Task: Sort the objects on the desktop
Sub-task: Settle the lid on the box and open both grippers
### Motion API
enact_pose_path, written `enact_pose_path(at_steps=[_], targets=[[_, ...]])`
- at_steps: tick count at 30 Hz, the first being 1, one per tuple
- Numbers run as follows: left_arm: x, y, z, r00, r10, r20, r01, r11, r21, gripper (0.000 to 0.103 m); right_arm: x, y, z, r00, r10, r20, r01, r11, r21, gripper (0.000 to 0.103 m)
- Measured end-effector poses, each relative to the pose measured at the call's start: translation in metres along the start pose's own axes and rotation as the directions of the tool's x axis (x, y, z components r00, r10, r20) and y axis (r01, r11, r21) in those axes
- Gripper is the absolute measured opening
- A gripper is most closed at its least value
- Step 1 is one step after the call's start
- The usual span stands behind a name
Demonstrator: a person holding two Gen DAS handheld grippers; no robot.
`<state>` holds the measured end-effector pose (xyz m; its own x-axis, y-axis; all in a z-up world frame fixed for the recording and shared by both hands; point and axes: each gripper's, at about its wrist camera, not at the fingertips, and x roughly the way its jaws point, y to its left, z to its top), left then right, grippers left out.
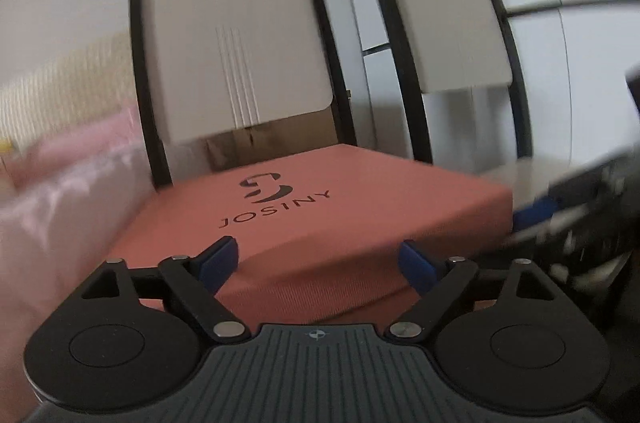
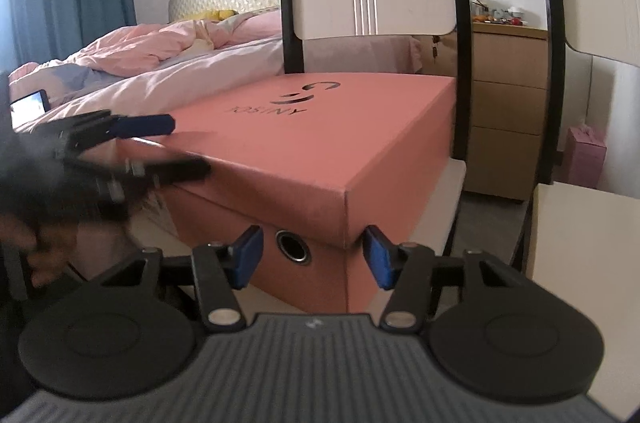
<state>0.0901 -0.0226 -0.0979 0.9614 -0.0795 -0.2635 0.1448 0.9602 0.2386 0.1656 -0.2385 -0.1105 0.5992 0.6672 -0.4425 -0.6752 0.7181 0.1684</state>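
Observation:
A salmon-pink JOSINY shoe box (image 1: 320, 223) (image 2: 320, 143) with its lid on rests on a chair seat. My left gripper (image 1: 318, 265) is open, its blue pads spread at the near edge of the lid; it also shows blurred at the box's left side in the right wrist view (image 2: 160, 147). My right gripper (image 2: 314, 257) is open, its pads straddling the box's near corner beside a round metal eyelet (image 2: 294, 247). It appears blurred at the right in the left wrist view (image 1: 560, 219).
Two white chairs with black frames (image 1: 240, 43) (image 1: 452, 23) stand side by side. A bed with pink bedding (image 2: 180, 43) lies at the left. A wooden drawer unit (image 2: 504, 95) stands behind. A phone (image 2: 30, 107) lies on the bed.

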Motion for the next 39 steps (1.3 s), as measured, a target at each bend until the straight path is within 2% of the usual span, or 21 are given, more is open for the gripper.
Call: enact_pose_path(at_steps=[3,5,9,14,17,19,22,26,29,32,36,39], targets=[[-0.003,0.009,-0.002,1.0,0.019,0.003,-0.018,0.998,-0.057,0.092,0.0,-0.004,-0.002,1.0,0.015,0.007,-0.015,1.0,-0.004,0.056],[-0.006,0.017,-0.005,0.998,0.058,0.002,-0.058,0.993,-0.101,0.097,0.003,-0.007,-0.002,1.0,0.018,-0.001,-0.018,1.0,0.0,0.056],[-0.014,0.03,-0.009,0.989,0.149,-0.007,-0.148,0.973,-0.175,0.098,0.007,-0.011,-0.004,1.0,0.012,-0.01,-0.012,1.0,0.019,0.056],[-0.02,0.053,-0.01,0.961,0.273,-0.046,-0.274,0.917,-0.29,0.098,0.008,-0.009,-0.003,1.0,0.004,0.004,-0.004,1.0,-0.003,0.056],[-0.02,0.067,-0.009,0.942,0.326,-0.079,-0.332,0.877,-0.347,0.098,0.01,-0.008,-0.002,1.0,-0.008,0.008,0.008,1.0,-0.006,0.061],[-0.019,0.076,-0.009,0.948,0.305,-0.092,-0.317,0.868,-0.383,0.098,0.013,-0.009,-0.002,1.0,-0.009,0.01,0.009,1.0,-0.003,0.068],[-0.016,0.082,-0.008,0.958,0.268,-0.1,-0.285,0.87,-0.403,0.1,0.014,-0.009,0.0,0.999,-0.014,0.038,0.014,1.0,-0.007,0.086],[-0.01,0.086,-0.007,0.967,0.234,-0.102,-0.255,0.886,-0.388,0.103,0.014,-0.009,0.004,0.996,-0.007,0.093,0.008,1.0,-0.007,0.092],[-0.006,0.09,-0.007,0.975,0.196,-0.102,-0.22,0.898,-0.38,0.103,0.017,-0.008,0.007,0.993,0.022,0.112,-0.02,1.0,-0.02,0.093],[-0.004,0.091,-0.009,0.981,0.168,-0.096,-0.193,0.907,-0.374,0.103,0.021,-0.006,0.009,0.994,0.009,0.109,-0.005,1.0,-0.031,0.091],[-0.005,0.089,-0.01,0.983,0.16,-0.091,-0.183,0.91,-0.373,0.103,0.013,-0.006,0.01,0.994,0.015,0.106,-0.012,1.0,-0.025,0.087],[-0.007,0.086,-0.011,0.985,0.153,-0.085,-0.174,0.912,-0.371,0.103,0.004,0.001,0.007,0.994,0.01,0.104,-0.004,0.998,-0.066,0.087]])
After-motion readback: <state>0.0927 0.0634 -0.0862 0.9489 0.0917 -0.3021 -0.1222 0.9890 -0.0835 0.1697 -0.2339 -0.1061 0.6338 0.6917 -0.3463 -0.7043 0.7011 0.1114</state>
